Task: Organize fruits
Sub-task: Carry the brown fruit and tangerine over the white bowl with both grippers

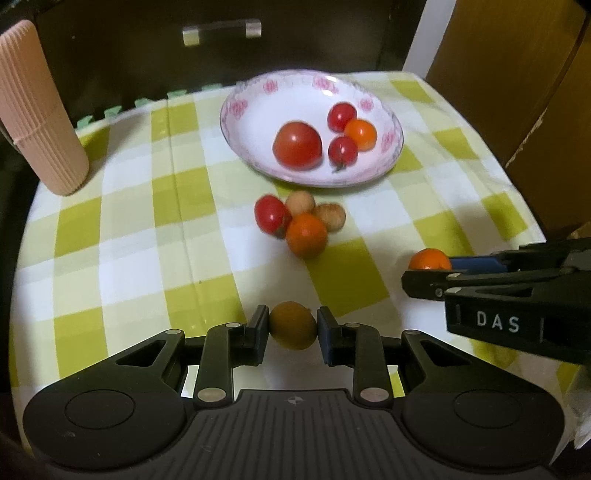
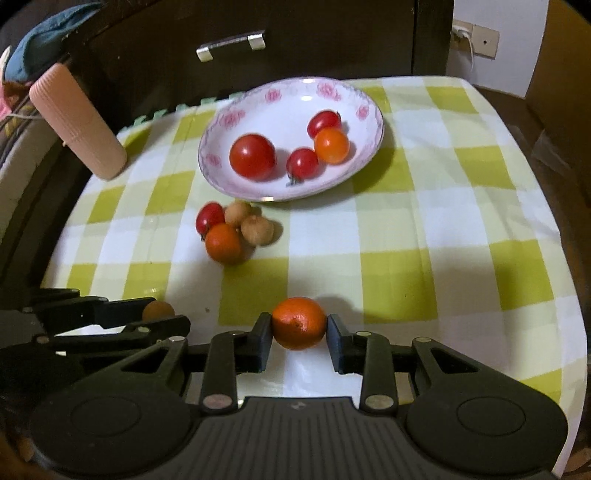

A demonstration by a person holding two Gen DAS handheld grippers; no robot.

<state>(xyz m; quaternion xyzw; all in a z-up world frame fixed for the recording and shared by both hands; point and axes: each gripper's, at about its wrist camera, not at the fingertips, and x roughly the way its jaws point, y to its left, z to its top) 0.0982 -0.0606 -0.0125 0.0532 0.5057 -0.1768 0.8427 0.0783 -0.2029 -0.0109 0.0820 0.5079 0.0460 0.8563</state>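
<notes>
My left gripper (image 1: 292, 326) is shut on a brown round fruit (image 1: 292, 325) just above the checked cloth. My right gripper (image 2: 299, 330) is shut on a small orange fruit (image 2: 299, 328); it also shows in the left wrist view (image 1: 430, 259). A white floral bowl (image 1: 258, 92) at the back holds a large red tomato (image 1: 297, 146), two red cherry tomatoes and an orange one (image 1: 360, 133). In front of the bowl lies a cluster: a red cherry tomato (image 1: 270, 215), an orange fruit (image 1: 306, 234) and two tan longans (image 1: 330, 216).
A ribbed pink cylinder (image 1: 35, 110) stands at the table's back left. A dark cabinet with a metal handle (image 1: 221, 31) is behind the table. Cardboard boxes (image 1: 517, 92) stand to the right. The green-and-white checked cloth (image 1: 129, 221) covers the table.
</notes>
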